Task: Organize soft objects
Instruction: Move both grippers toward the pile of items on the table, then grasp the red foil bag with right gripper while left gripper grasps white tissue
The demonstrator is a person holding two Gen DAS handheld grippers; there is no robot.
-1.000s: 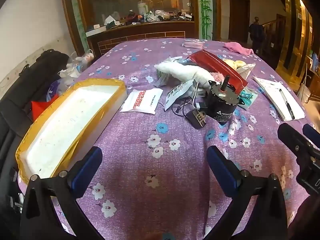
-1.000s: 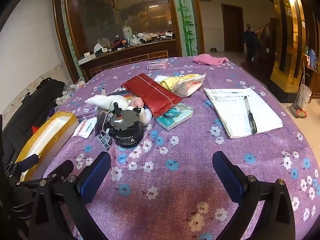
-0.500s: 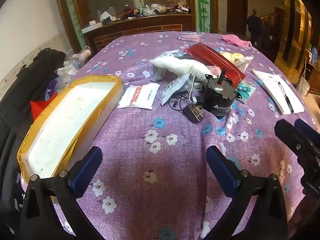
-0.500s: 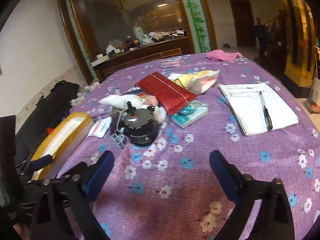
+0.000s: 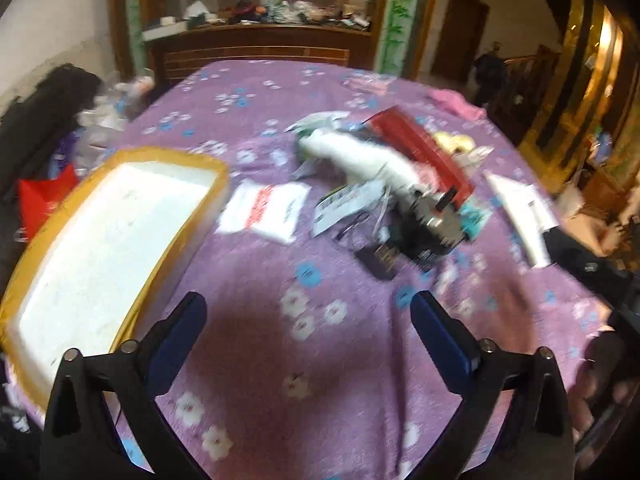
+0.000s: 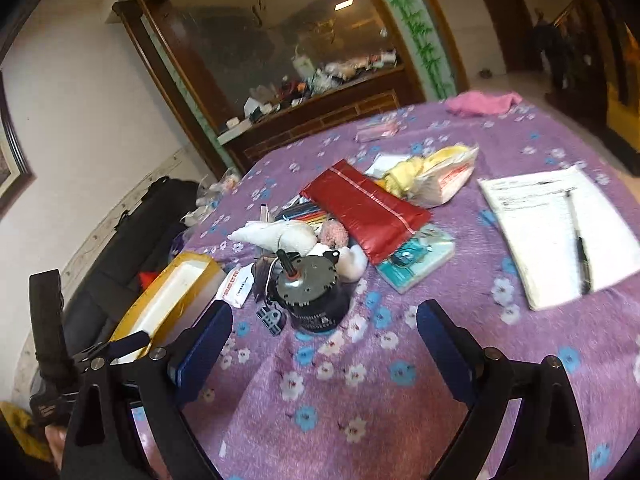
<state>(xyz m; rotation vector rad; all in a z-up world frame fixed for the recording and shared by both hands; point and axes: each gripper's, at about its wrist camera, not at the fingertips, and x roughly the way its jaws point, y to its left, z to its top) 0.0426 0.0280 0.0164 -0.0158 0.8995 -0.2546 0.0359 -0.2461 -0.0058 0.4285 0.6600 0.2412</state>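
Table, purple flowered cloth: unchanged in layout over the last second; nothing on it was moved or lifted. What changed was the viewpoint. Both cameras swung and rolled, and the left wrist view was smeared with motion blur where it had been sharp half a second before. The clutter now sat nearer and more central in the right wrist view.

Foam box, white inside with a yellow taped rim: at the table's left edge, empty as far as could be seen, apart from the pile.

Red pouch: on top of the central pile, same spot as before.

White plush toy: lay in the pile beside the red pouch, just behind the black motor, partly hidden by it. A pink pompom sat against it. A pink cloth lay at the far edge, well apart.

Right gripper: fingers spread wide, jaws opening slightly, nothing between them, above bare cloth short of the motor.

Left gripper: fingers spread, nothing between them, above bare cloth beside the box.

Judgement: approach phase only. No soft thing was yet gripped or boxed; the plush toy looked the likeliest first target, with the motor obstructing a straight reach.
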